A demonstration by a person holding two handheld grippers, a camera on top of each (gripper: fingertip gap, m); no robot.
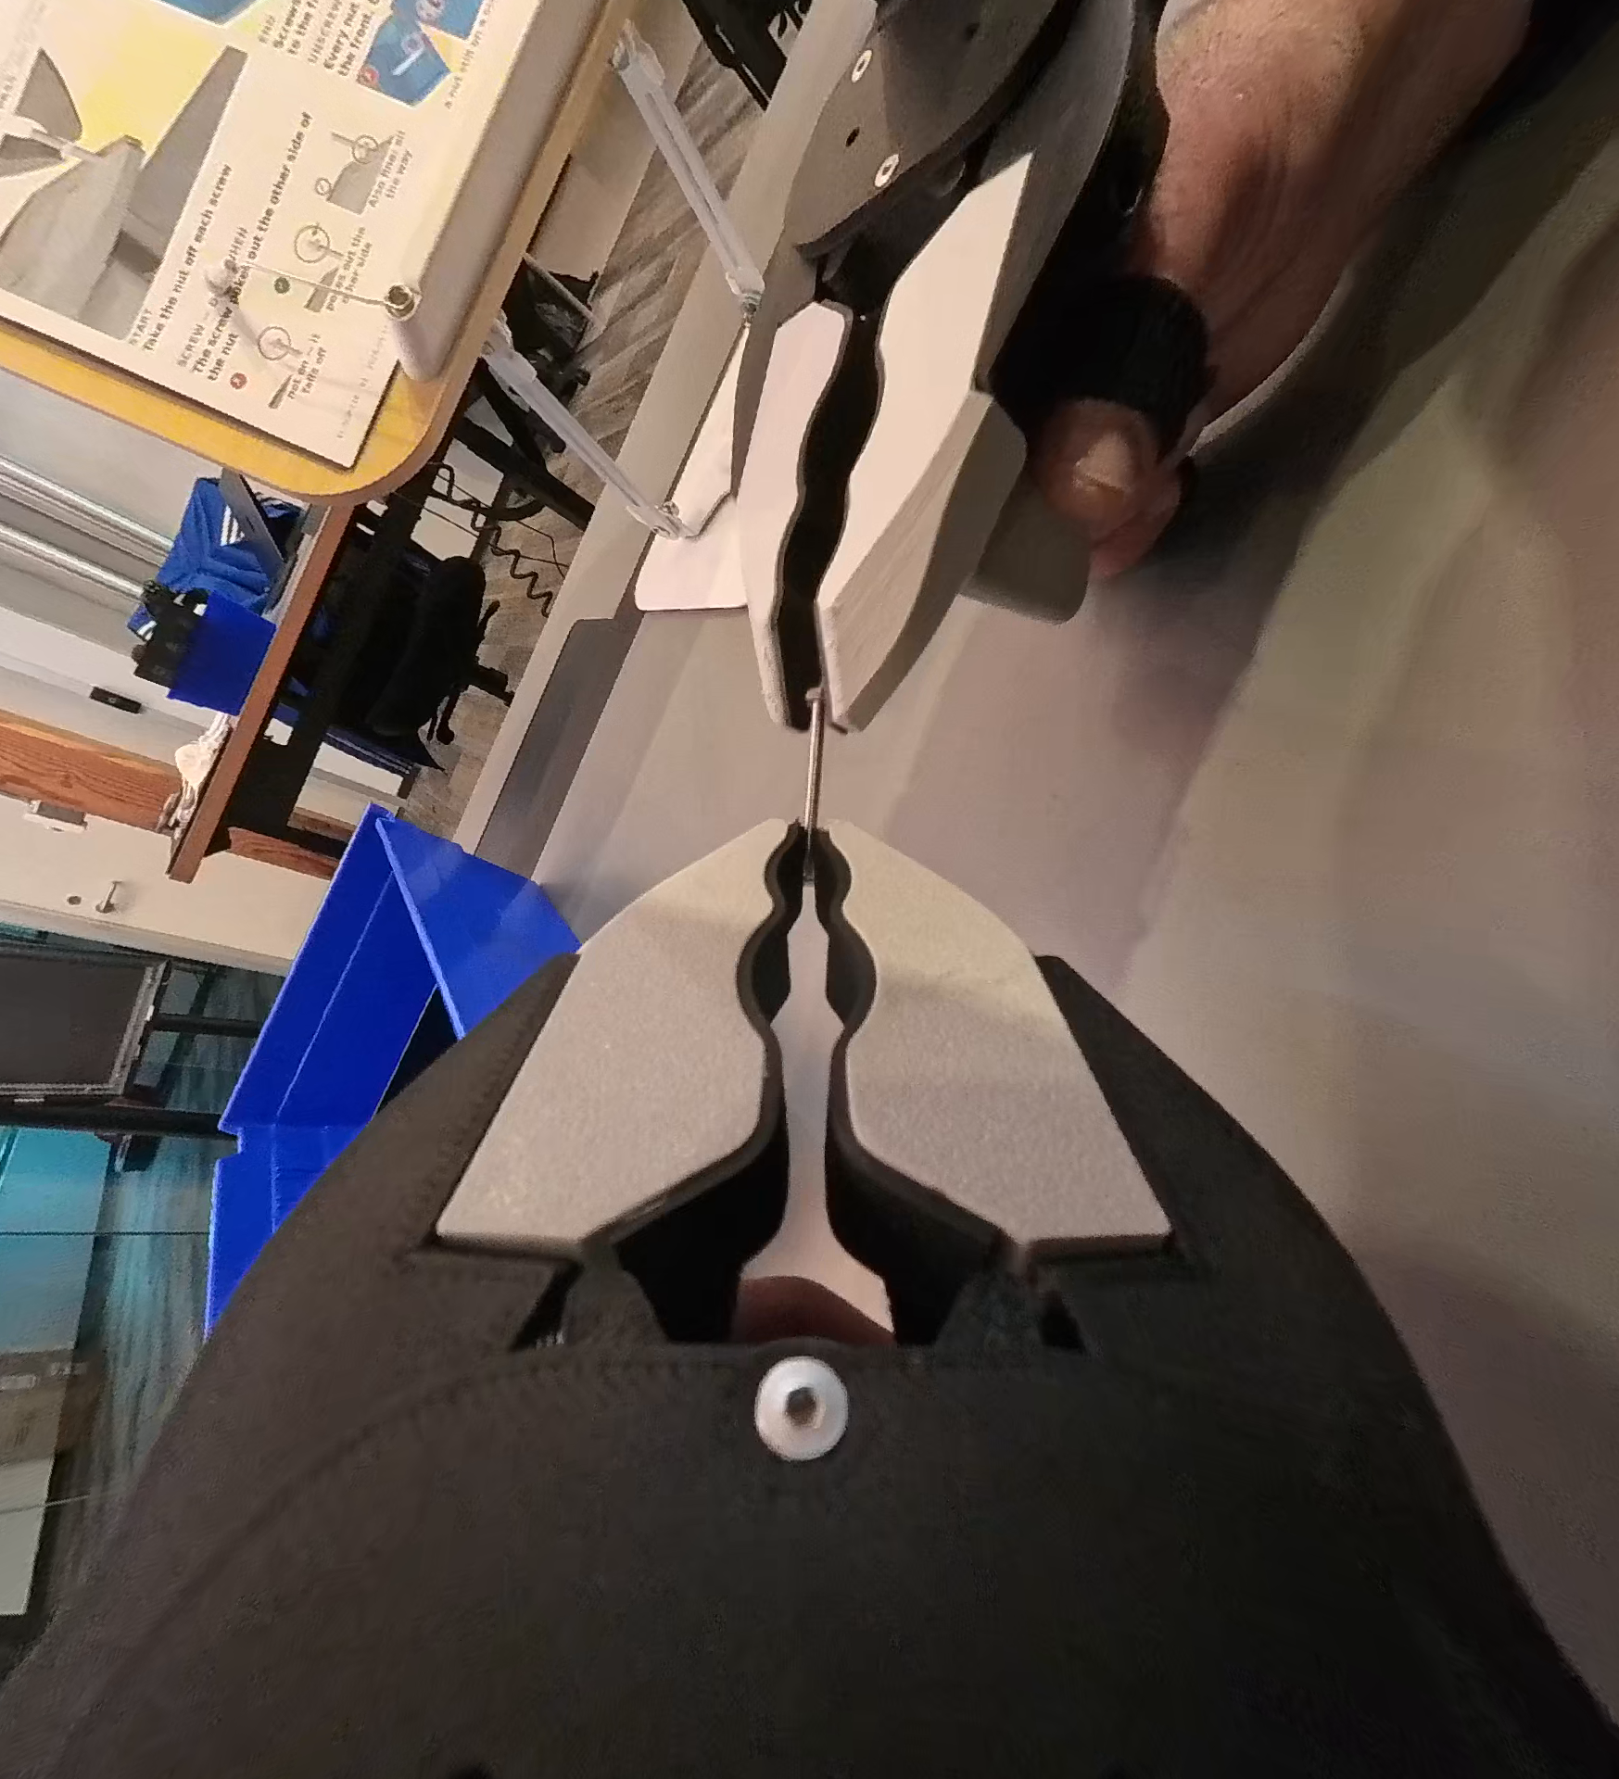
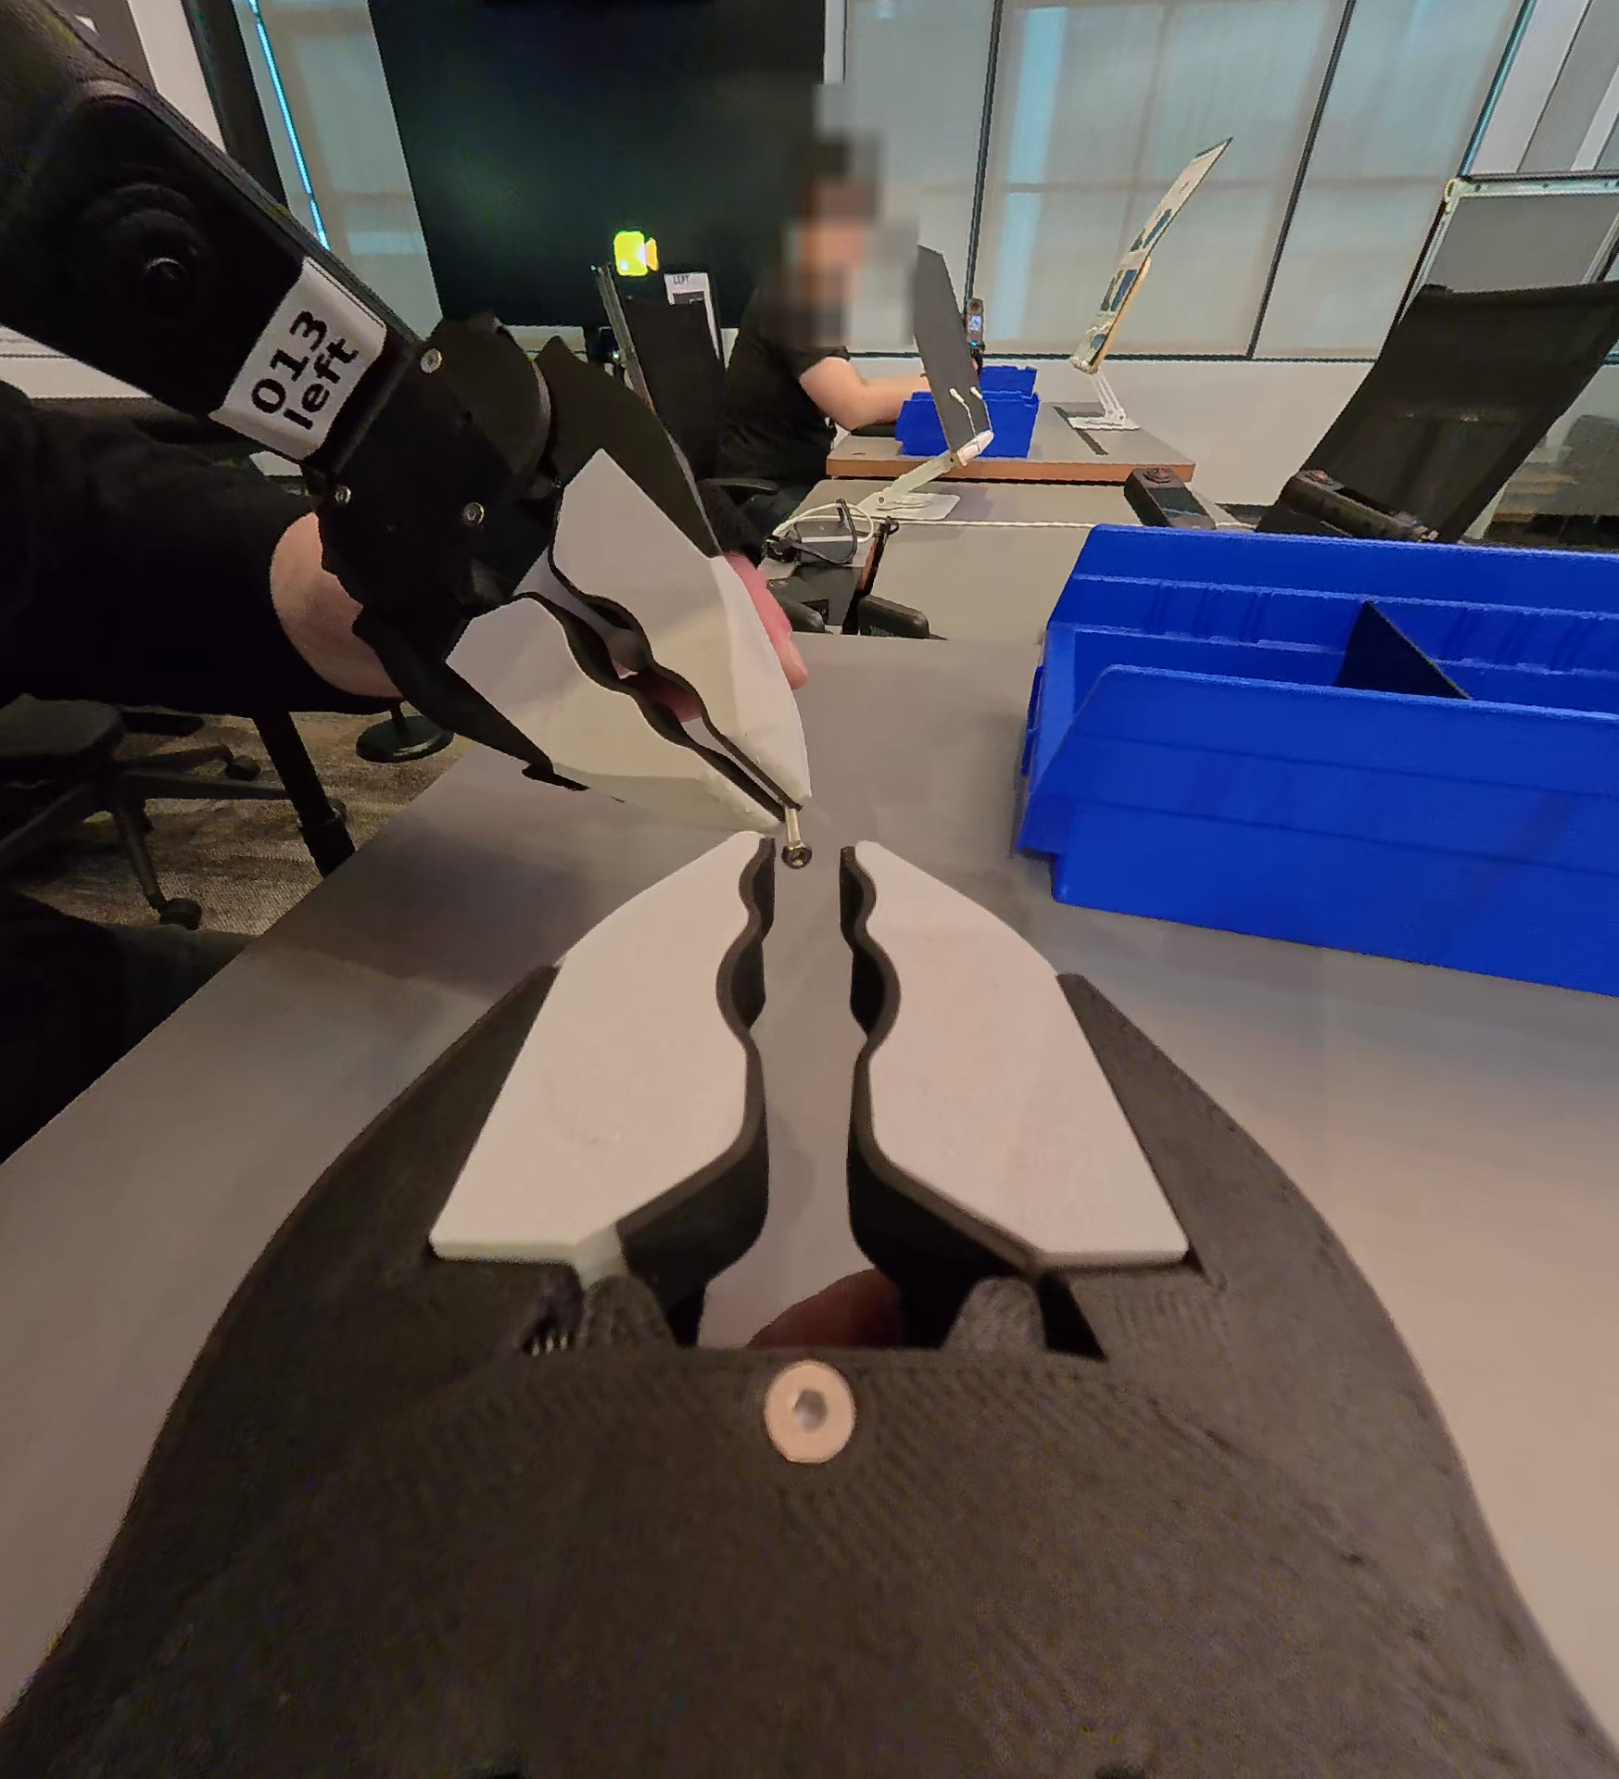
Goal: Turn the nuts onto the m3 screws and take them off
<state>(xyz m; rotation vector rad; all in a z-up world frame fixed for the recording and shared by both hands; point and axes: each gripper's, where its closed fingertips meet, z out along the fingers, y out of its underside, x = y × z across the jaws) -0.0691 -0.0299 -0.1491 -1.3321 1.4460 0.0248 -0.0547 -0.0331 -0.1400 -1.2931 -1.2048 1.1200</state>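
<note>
Big blue plastic bin (image 2: 1364, 770) fills the right of the right wrist view on the grey tabletop (image 2: 1364, 1203), a dark divider inside; contents hidden. Left gripper (image 1: 807, 847) is pinched on the thin silver m3 screw (image 1: 813, 770), long axis running straight towards the right gripper (image 2: 805, 852). That one looks slightly parted around the screw's head, though the left wrist view suggests contact.

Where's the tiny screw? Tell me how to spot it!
Look at the grey table beside the blue bin. Above it, the left hand-held gripper angles down and pinches the screw at its tips. It is the only thin, shiny metal pin, far smaller than everything around it.
</note>
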